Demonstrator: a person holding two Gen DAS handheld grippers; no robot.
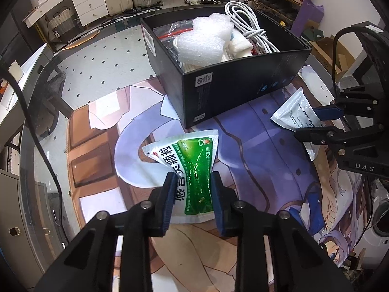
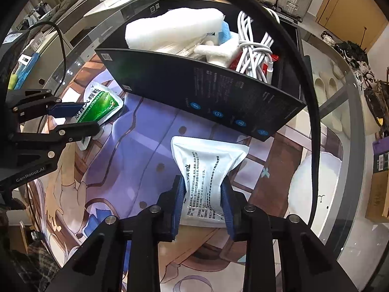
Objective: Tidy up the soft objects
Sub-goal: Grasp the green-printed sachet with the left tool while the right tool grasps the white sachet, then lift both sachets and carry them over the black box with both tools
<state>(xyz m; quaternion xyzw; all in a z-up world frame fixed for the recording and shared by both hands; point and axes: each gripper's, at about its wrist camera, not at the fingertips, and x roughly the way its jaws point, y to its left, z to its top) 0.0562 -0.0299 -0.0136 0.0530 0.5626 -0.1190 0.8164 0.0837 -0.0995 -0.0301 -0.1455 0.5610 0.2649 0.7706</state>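
Observation:
My left gripper is shut on a green and white soft sachet, its blue pads squeezing the packet's middle so it buckles. The same sachet and the left gripper appear at the left of the right wrist view. My right gripper is shut on a white printed sachet, pinched at its waist; this white sachet and the right gripper show at the right of the left wrist view. Just beyond both stands a black box with foam and a white cable inside.
The box holds white foam wrap, a coiled white cable and other small items. Everything rests on a printed mat over a round glass table. Drawers, a suitcase and shoe racks stand around the room.

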